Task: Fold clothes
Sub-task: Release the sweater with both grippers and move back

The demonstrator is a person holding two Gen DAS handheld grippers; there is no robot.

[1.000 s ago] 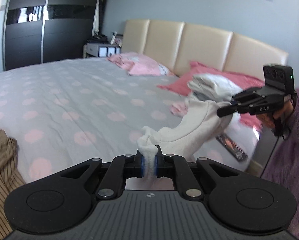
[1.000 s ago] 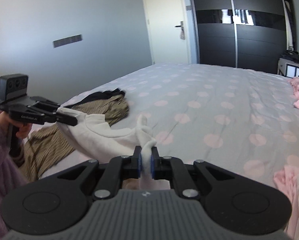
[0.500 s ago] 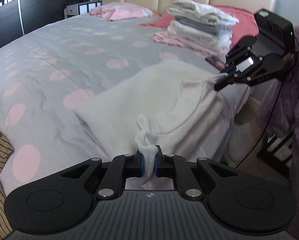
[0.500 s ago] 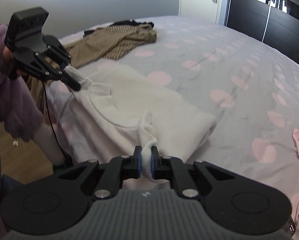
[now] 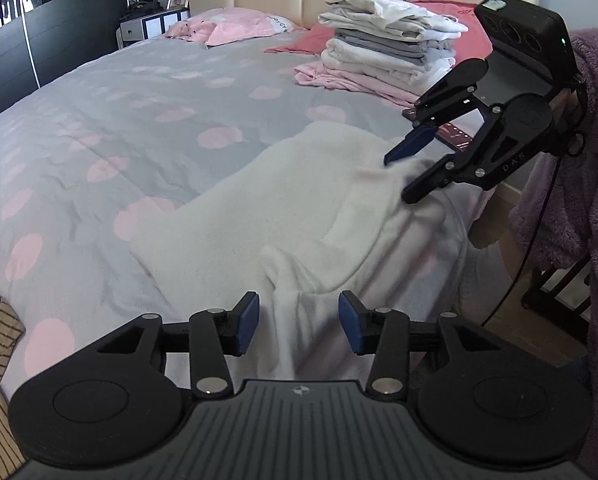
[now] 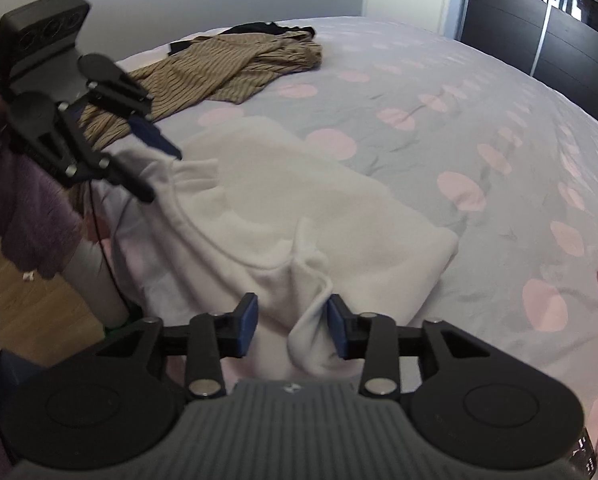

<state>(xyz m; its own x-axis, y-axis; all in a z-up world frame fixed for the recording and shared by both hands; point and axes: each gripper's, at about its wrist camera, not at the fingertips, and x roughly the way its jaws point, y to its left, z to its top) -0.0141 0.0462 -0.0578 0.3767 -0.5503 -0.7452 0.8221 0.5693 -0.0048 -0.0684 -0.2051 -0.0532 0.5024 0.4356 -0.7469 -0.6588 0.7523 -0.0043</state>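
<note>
Left wrist: fleecy white sweater, rumpled.

Each view is taken from behind its own tongs, low and close over the bed edge. The white top and the opposite tongs are shared.

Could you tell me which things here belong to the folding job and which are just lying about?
Part of the job:
- white top, spread on the bed
- left gripper, open
- right gripper, open
- folded stack
- striped garment, unfolded

Lying about:
- pink pillow
- wardrobe
- nightstand
</note>
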